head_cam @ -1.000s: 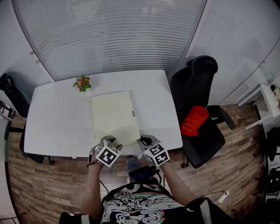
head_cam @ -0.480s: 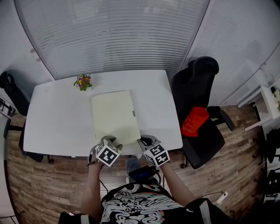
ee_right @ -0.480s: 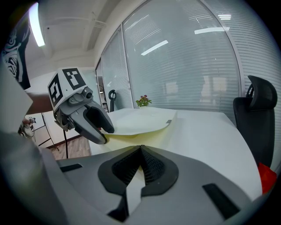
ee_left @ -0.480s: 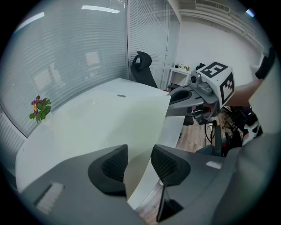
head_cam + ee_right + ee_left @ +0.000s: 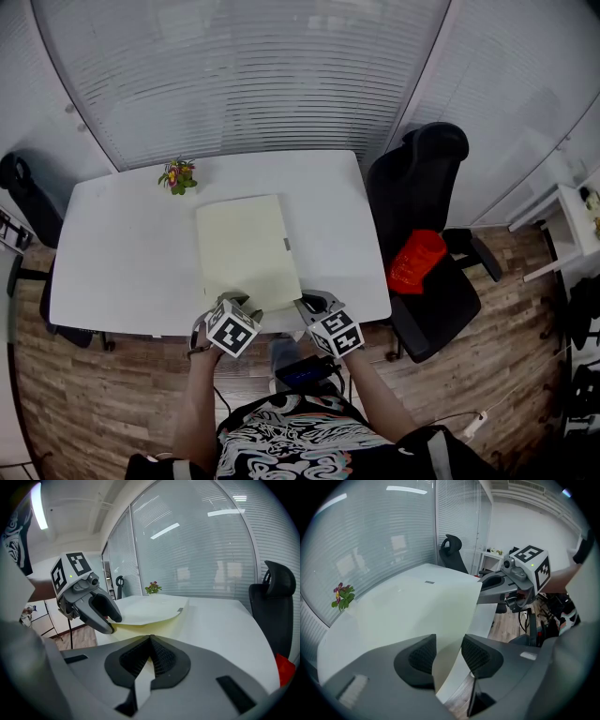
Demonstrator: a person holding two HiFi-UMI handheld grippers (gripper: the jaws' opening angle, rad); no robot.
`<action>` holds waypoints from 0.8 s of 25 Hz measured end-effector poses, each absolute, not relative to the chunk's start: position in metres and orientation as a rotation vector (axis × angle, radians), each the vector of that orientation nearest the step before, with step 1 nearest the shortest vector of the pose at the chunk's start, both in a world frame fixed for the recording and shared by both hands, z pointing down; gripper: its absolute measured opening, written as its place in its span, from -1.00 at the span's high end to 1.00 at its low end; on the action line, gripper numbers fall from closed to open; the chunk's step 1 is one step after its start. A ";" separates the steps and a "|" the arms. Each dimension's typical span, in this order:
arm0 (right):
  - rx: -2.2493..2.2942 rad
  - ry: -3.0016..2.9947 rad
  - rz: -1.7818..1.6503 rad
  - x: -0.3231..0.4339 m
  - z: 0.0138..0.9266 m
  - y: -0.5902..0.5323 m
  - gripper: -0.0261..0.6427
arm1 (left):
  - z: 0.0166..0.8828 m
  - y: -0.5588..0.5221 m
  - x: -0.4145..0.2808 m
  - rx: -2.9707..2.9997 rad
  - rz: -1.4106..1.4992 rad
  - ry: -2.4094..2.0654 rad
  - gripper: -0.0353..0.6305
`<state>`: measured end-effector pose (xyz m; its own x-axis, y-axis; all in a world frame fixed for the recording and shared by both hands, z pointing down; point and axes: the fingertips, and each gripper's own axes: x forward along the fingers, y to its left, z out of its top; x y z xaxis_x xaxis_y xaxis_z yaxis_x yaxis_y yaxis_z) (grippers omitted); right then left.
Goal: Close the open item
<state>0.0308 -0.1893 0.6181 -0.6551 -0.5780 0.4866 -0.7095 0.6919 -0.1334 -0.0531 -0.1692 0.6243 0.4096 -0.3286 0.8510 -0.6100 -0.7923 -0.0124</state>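
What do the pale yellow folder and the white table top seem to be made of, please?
Pale yellow folder: probably thin flexible plastic or coated card, with a matt finish; its lifted cover curves smoothly without a crease. White table top: seemingly laminate or painted board with a smooth finish; it is an even white with no visible grain.

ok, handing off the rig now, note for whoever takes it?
Left gripper: open, cover edge between the jaws, not pinched.
Right gripper: shut on the cover's near edge.
Folder: on the table by the front edge; cover nearly down, near edge raised.
Done: cover mostly lowered.
Left: set the edge down, release, check it lies flat.
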 end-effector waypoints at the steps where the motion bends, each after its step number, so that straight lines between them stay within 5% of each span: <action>1: 1.001 -2.494 0.441 0.031 0.618 -0.189 0.92 | 0.625 -0.169 -0.053 2.369 1.329 -0.815 0.40; 20: 0.995 -2.493 0.447 0.032 0.618 -0.190 0.92 | 0.623 -0.170 -0.052 2.374 1.315 -0.816 0.40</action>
<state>0.0318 -0.1897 0.6175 -0.6572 -0.5738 0.4887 -0.7078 0.6927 -0.1386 -0.0521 -0.1699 0.6235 0.4174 -0.3302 0.8466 -0.6117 -0.7911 -0.0069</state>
